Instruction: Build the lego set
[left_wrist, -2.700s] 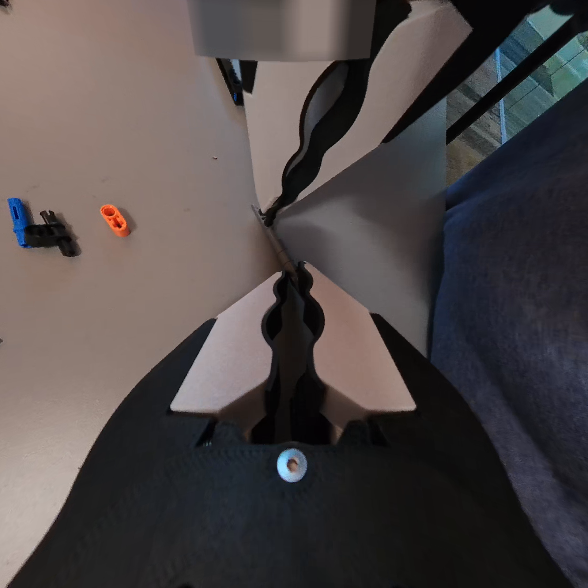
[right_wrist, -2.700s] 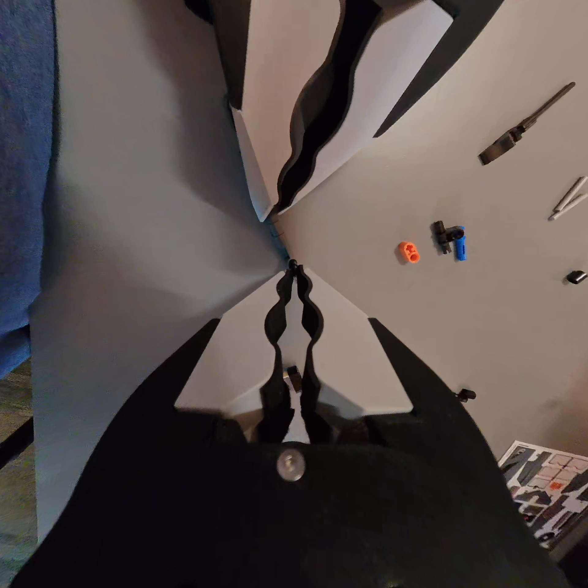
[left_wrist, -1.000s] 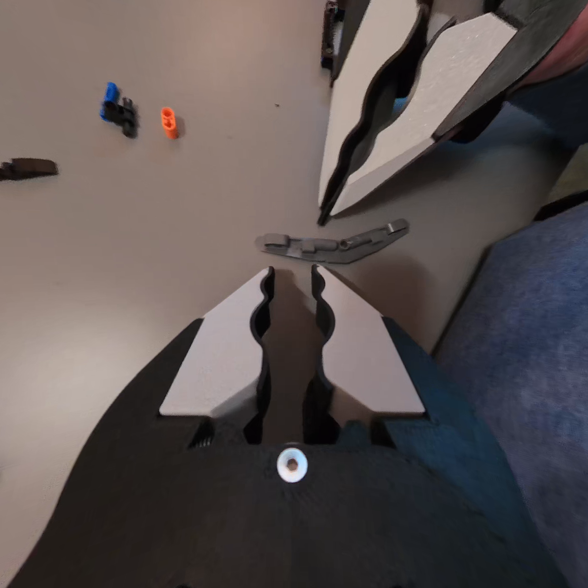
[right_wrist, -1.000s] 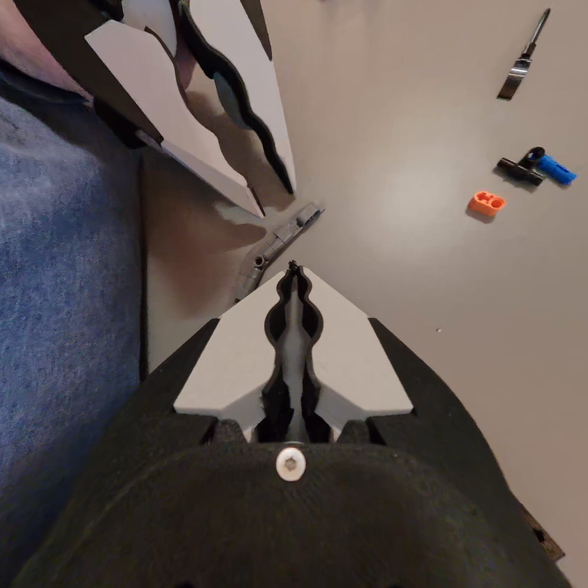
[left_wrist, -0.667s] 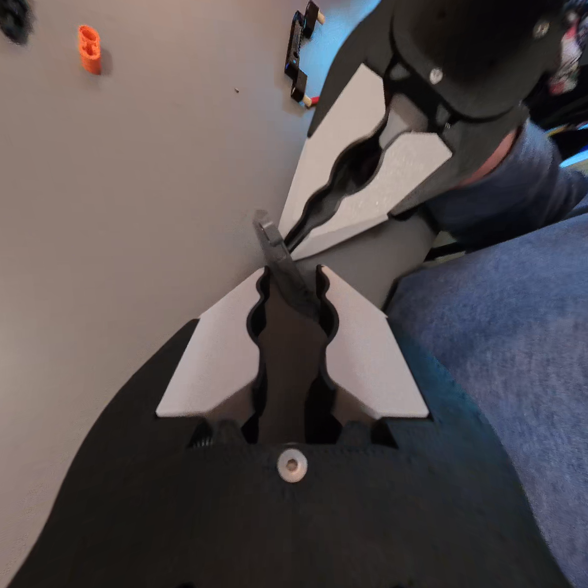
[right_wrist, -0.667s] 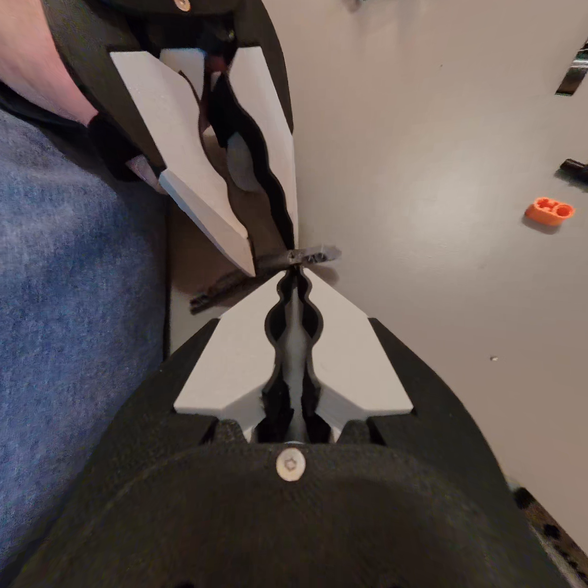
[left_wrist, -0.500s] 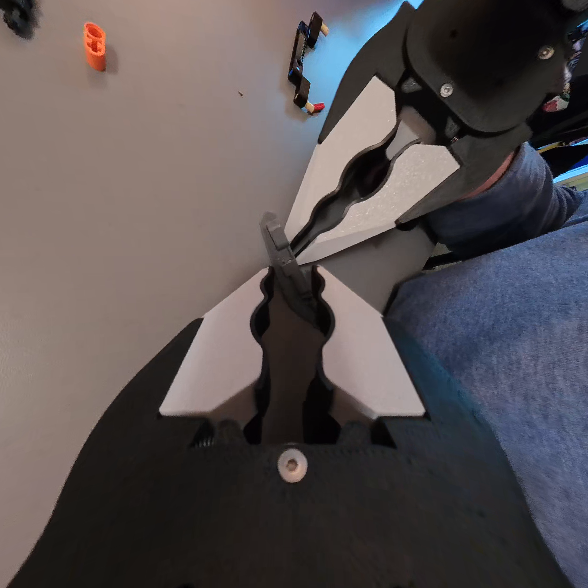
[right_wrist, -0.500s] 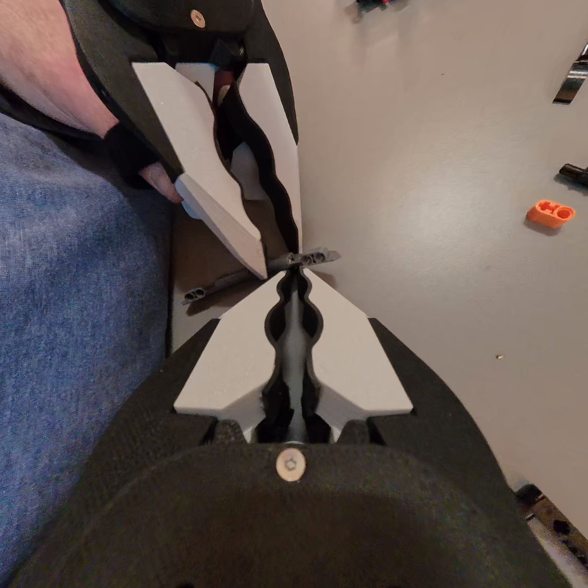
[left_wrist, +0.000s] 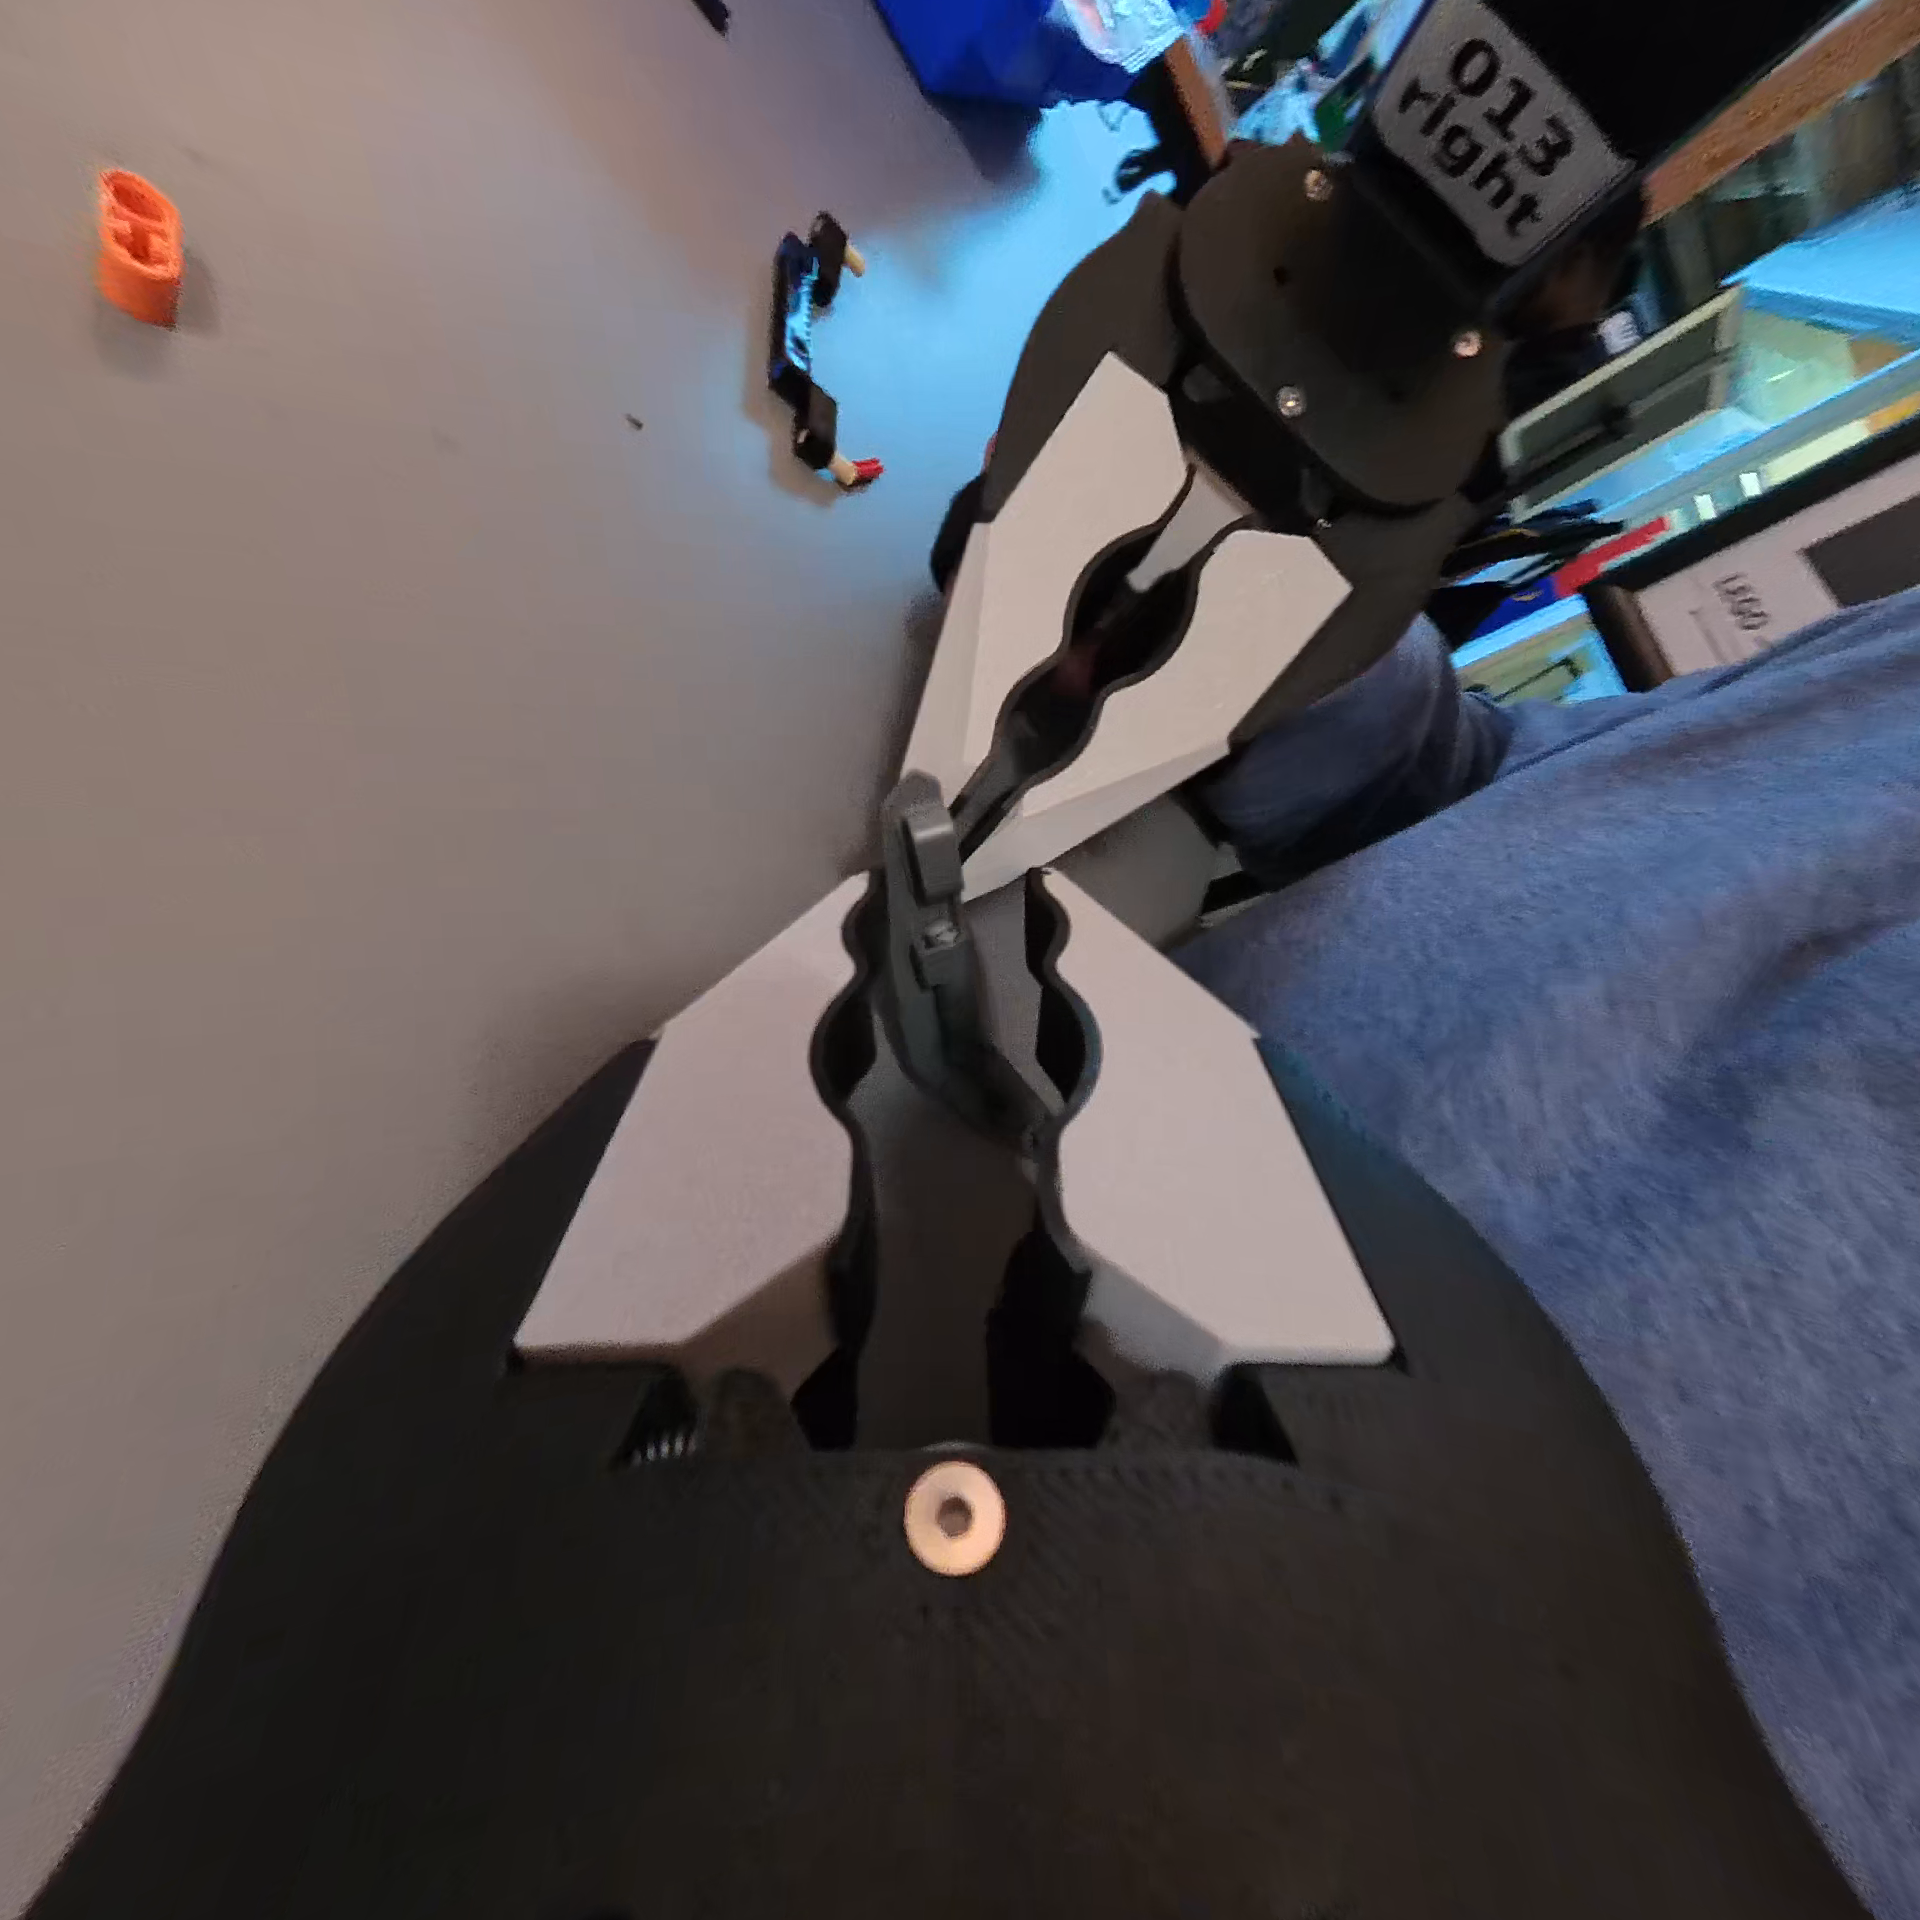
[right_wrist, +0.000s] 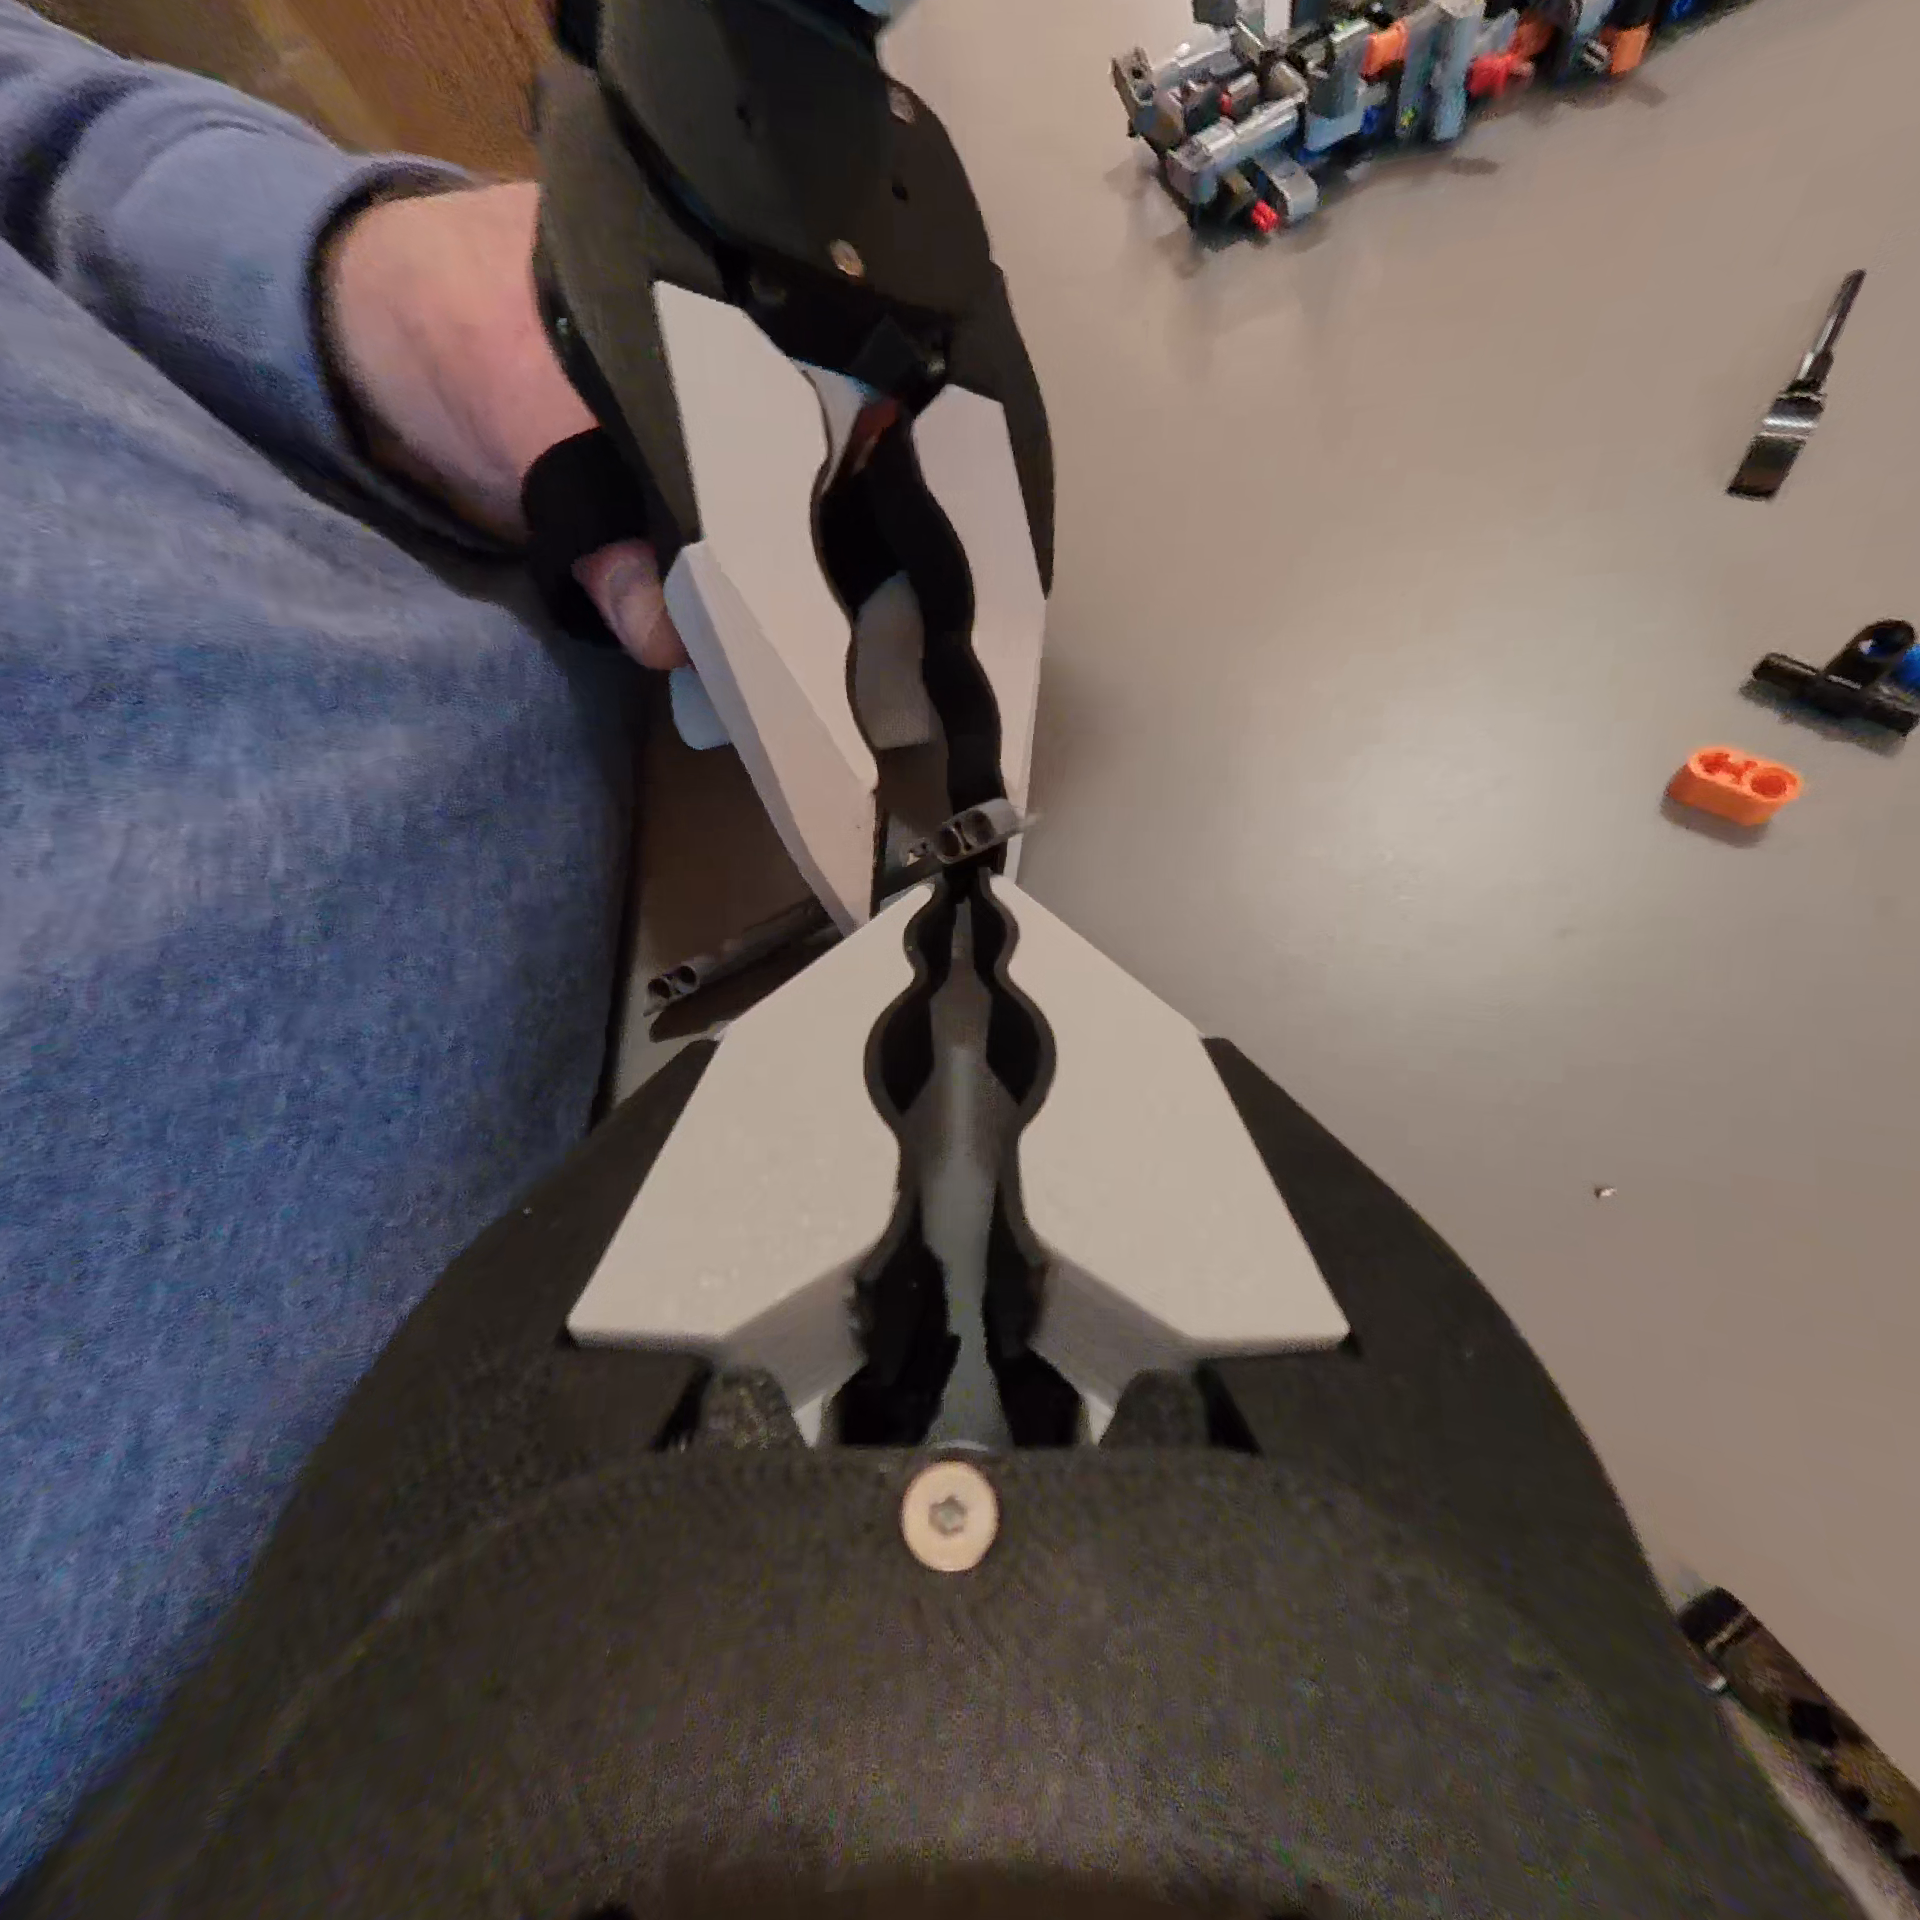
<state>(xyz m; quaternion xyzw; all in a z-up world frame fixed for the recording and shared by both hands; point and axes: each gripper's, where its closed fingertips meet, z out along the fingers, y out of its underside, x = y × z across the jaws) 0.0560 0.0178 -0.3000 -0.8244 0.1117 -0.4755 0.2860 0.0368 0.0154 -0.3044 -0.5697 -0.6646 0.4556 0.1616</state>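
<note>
Right gripper (right_wrist: 975, 883): jaws pinched together on the near end of a grey bent lego beam (right_wrist: 975, 831), held at the very tips at frame centre. Left gripper (left_wrist: 951, 894): jaws parted by a wide gap; the grey bent lego beam (left_wrist: 925, 935) lies inside that gap, resting against the left finger and, lower down, the right finger. Whether this counts as a grip cannot be told.

Beam long axis in the left wrist view: from upper centre down into the jaw channel, slightly tilted right. In the right wrist view it runs from centre toward lower left, its far end (right_wrist: 675, 982) showing two round holes.

Grey table (right_wrist: 1351, 935): orange lego connector (right_wrist: 1733, 784) at right, black and blue pin piece (right_wrist: 1844, 681) beside it, dark axle tool (right_wrist: 1797, 400) above, partly built lego model (right_wrist: 1351, 94) at upper right. A person's hand (right_wrist: 457, 384) and blue sleeve occupy the upper left
</note>
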